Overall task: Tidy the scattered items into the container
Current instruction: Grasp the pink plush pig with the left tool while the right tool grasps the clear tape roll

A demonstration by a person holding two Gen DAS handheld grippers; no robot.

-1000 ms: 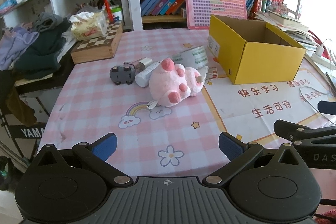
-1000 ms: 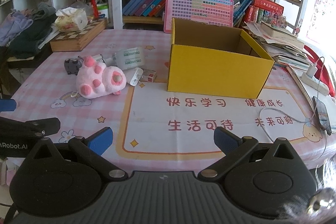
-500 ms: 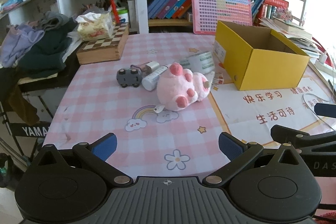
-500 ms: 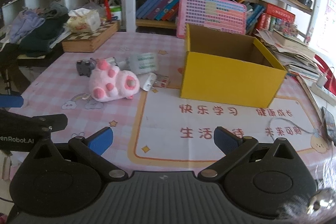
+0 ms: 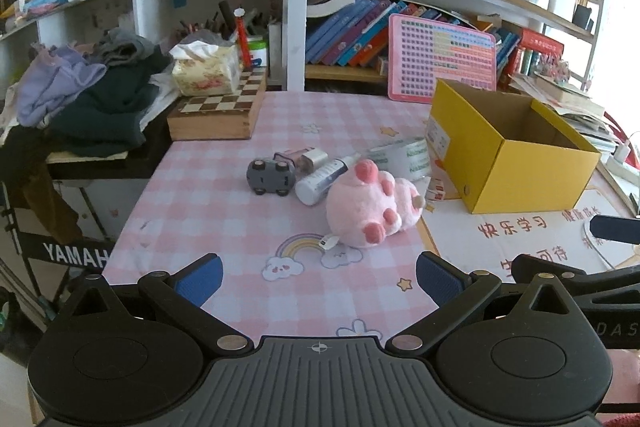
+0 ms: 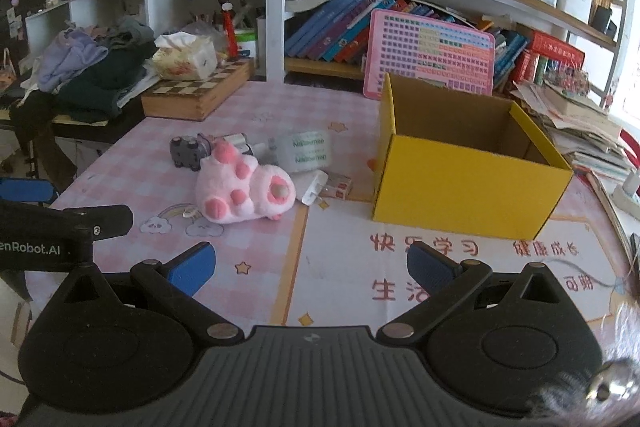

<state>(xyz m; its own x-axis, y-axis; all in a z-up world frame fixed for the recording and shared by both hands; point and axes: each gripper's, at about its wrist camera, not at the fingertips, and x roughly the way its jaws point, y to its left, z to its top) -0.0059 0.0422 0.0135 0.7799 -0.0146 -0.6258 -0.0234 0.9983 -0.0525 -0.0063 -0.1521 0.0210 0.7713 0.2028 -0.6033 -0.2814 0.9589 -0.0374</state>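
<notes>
An open yellow cardboard box (image 5: 508, 155) (image 6: 464, 183) stands on the right of the pink checked table. Left of it lies a cluster: a pink plush toy (image 5: 370, 213) (image 6: 244, 193), a grey toy car (image 5: 270, 177) (image 6: 185, 151), a white tube (image 5: 326, 179), a clear wipes pack (image 5: 404, 155) (image 6: 308, 151) and a small white and red packet (image 6: 328, 187). My left gripper (image 5: 318, 277) hovers open near the table's front edge, short of the plush. My right gripper (image 6: 308, 265) is open over the printed mat, empty.
A wooden chessboard box (image 5: 218, 113) with a tissue pack (image 5: 206, 73) sits at the back left beside a pile of clothes (image 5: 80, 99). Bookshelves and a pink chart (image 5: 442, 61) line the back. A white cable (image 6: 592, 281) lies at the right.
Both grippers have risen and tilted up, so the items and box now sit lower and further off in each view. Nothing on the table has moved.
</notes>
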